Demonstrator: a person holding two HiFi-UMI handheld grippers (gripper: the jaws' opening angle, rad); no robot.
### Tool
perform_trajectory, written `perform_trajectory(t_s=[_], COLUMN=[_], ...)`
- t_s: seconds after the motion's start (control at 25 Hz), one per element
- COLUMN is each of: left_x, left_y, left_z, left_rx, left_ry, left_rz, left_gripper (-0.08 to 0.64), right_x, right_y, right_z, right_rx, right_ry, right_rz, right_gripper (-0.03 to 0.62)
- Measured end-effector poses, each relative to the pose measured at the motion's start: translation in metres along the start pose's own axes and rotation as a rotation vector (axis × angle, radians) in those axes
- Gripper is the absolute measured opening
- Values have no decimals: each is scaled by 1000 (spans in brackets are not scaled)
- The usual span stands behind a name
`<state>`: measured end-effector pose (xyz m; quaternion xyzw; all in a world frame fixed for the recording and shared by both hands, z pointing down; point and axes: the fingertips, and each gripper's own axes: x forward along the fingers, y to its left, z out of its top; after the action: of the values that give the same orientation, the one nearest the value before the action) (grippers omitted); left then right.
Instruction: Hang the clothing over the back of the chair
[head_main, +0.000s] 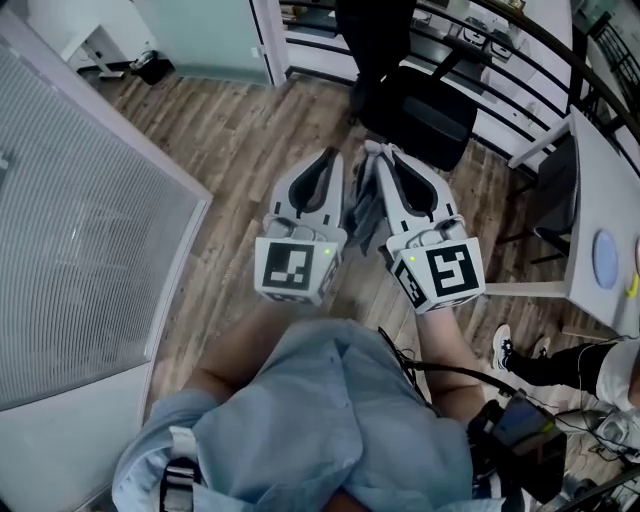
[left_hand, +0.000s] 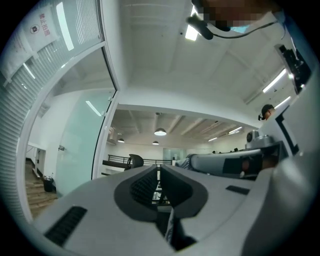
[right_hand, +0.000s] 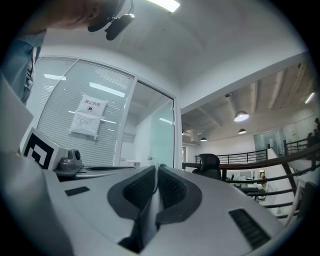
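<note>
A grey garment (head_main: 361, 216) hangs bunched between my two grippers, which are held side by side at waist height. My left gripper (head_main: 332, 157) is shut on an edge of it; a thin strip of the cloth (left_hand: 170, 229) shows low between its jaws. My right gripper (head_main: 378, 152) is shut on the garment too, with a grey fold (right_hand: 148, 220) pinched between its pads. The black office chair (head_main: 415, 108) stands on the wood floor just beyond both gripper tips. The same chair (right_hand: 210, 165) shows ahead in the right gripper view, and its headrest (left_hand: 134, 161) in the left gripper view.
A glass partition with blinds (head_main: 80, 250) runs along the left. A white desk (head_main: 600, 200) stands at the right, and a dark railing (head_main: 480, 40) lies behind the chair. Another person's leg and sneaker (head_main: 510, 350) are at the lower right.
</note>
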<state>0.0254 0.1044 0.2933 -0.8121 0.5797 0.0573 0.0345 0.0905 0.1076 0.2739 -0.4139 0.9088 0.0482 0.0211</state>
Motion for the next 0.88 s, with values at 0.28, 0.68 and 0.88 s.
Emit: perform_trajectory(t_s=[0.28, 0.68, 0.88], left_x=[75, 163, 195], left_y=[65, 141, 159], left_z=[-11, -10, -15], left_rx=[-11, -31, -13], left_ry=[-3, -47, -59], left_rz=[-25, -40, -51], left_gripper=[23, 23, 23], right_x=[92, 207, 240], right_y=[-23, -64, -82], right_z=[-16, -8, -7], right_rx=[-7, -74, -89], right_ry=[19, 5, 7], right_rz=[-4, -19, -18], right_gripper=[28, 28, 28])
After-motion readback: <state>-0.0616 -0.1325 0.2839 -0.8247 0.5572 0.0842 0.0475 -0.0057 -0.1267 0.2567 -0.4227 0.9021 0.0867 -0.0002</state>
